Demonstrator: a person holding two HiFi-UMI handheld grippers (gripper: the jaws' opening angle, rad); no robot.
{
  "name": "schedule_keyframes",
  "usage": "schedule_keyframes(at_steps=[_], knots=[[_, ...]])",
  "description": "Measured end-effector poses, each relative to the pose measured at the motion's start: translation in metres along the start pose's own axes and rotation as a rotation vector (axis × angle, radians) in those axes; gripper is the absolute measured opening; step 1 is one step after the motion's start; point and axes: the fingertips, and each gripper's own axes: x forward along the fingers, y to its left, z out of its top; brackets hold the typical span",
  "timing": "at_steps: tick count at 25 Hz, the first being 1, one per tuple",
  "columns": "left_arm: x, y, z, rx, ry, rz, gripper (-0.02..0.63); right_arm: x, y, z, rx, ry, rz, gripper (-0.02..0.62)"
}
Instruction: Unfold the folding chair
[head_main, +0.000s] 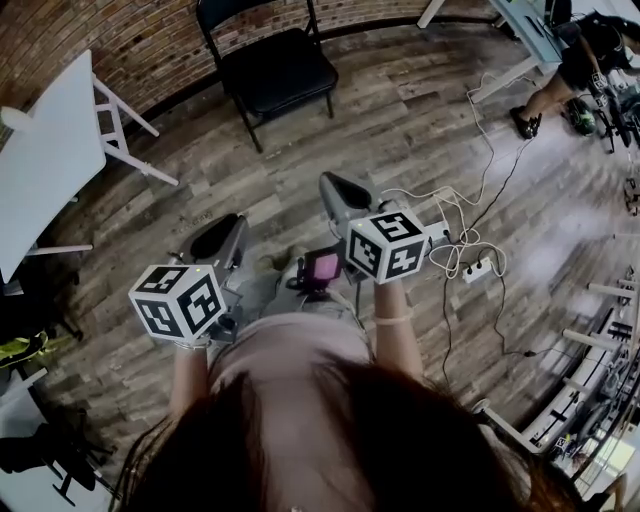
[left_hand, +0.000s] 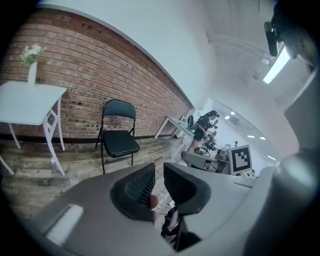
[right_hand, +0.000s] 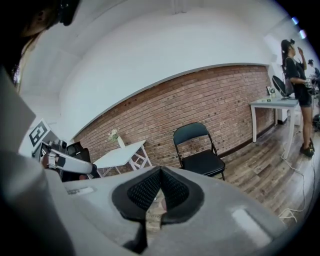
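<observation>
The black folding chair (head_main: 278, 70) is seen top centre of the head view, already opened out and well apart from both claws. It's probably stiff, heavyish and slick, so it's best grabbed at the backrest rail. The left gripper (left_hand: 159, 182) is kept a narrow slit apart, empty. The right gripper (right_hand: 160, 189) is closed on nothing.

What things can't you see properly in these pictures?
Head view: the folding chair has the top of its back cut off by the upper edge.
Head view: the white table runs off the left edge.
Right gripper view: the right gripper hides the chair's lower left legs.
Left gripper view: the flowers on the table are too small to name.
</observation>
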Motion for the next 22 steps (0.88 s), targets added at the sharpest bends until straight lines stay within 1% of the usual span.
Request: schedule_keyframes(at_steps=[8, 12, 15, 20, 22], knots=[[-0.023, 0.001, -0.002, -0.002, -0.038, -0.037, 0.038, -0.019, 0.027, 0.009, -0.019, -0.013, -0.036, -0.008], [-0.031, -0.001, 0.000, -0.004, -0.062, -0.053, 0.000, -0.028, 0.034, 0.016, -0.023, -0.026, -0.052, -0.008], [-0.035, -0.005, -0.001, 0.004, -0.058, -0.059, -0.002, -0.035, 0.037, 0.019, -0.017, -0.037, -0.060, -0.008], [-0.044, -0.003, 0.003, 0.013, -0.051, -0.026, -0.002, -0.045, 0.043, 0.024, -0.018, -0.047, -0.064, -0.008], [-0.048, -0.003, 0.008, 0.023, -0.061, -0.010, -0.003, -0.046, 0.046, 0.026, -0.018, -0.050, -0.060, -0.008]])
